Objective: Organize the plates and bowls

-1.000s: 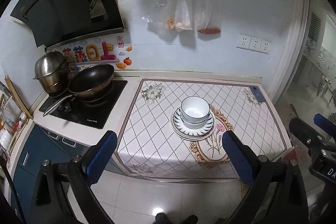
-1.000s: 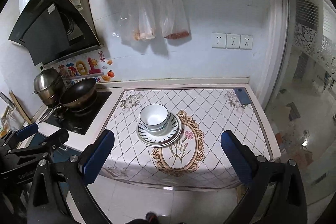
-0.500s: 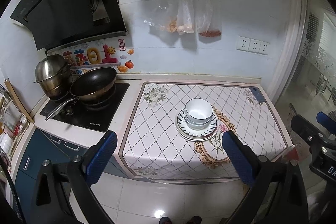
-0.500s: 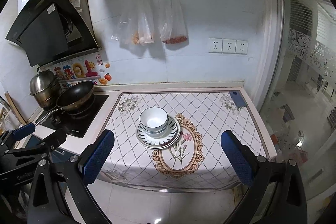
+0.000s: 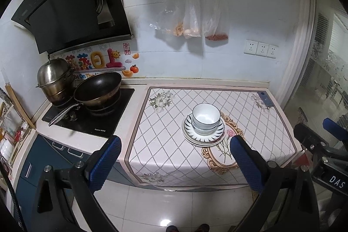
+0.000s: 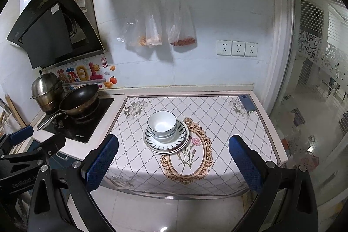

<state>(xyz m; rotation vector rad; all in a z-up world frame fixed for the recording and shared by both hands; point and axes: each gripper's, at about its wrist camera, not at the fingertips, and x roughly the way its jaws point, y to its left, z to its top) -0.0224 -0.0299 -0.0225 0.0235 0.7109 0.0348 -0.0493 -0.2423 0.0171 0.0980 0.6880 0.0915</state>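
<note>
A stack of white bowls (image 5: 205,117) sits on stacked striped plates (image 5: 203,138) in the middle of the patterned counter mat (image 5: 165,145). The same bowls (image 6: 162,125) and plates (image 6: 166,142) show in the right wrist view. My left gripper (image 5: 176,158) is open and empty, held back from the counter's front edge. My right gripper (image 6: 173,156) is open and empty too, also back from the edge. Neither touches the stack.
A black wok (image 5: 97,89) and a steel pot (image 5: 54,79) stand on the stove at the left. A blue phone (image 5: 265,99) lies at the mat's far right corner. Plastic bags (image 5: 191,19) hang on the wall. Tiled floor lies below the counter.
Both grippers have drawn back and up from the counter, so the stack looks smaller and farther. The stack has not moved. Both stay open.
</note>
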